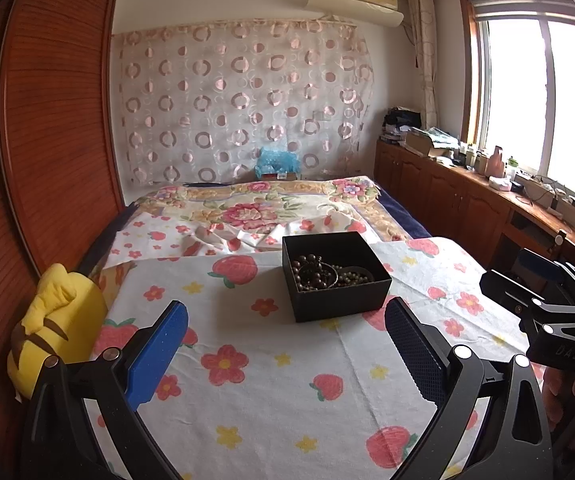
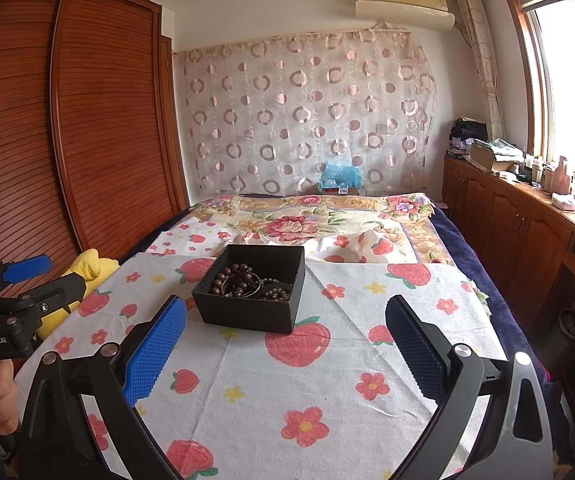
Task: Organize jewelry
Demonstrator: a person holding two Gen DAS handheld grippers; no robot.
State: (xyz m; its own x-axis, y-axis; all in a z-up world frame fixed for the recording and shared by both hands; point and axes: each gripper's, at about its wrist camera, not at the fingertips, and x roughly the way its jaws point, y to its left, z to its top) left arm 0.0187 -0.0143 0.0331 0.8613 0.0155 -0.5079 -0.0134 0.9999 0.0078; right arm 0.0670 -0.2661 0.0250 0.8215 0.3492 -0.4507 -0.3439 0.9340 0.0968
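A black open box (image 1: 341, 302) stands on the strawberry-print cloth (image 1: 267, 380) on the bed. It holds dark brown bead bracelets (image 1: 319, 274) and a metal bangle. In the right wrist view the box (image 2: 247, 314) and its beads (image 2: 243, 282) lie ahead, slightly left. My left gripper (image 1: 287, 320) is open and empty, short of the box. My right gripper (image 2: 287, 320) is open and empty, short of the box. The right gripper also shows at the right edge of the left wrist view (image 1: 547, 288); the left gripper shows at the left edge of the right wrist view (image 2: 27, 280).
A yellow plush toy (image 1: 59, 324) lies at the cloth's left edge by the wooden wardrobe (image 1: 47, 120). A floral blanket (image 1: 267, 208) covers the far bed. Wooden cabinets (image 1: 467, 196) with clutter run along the right under the window.
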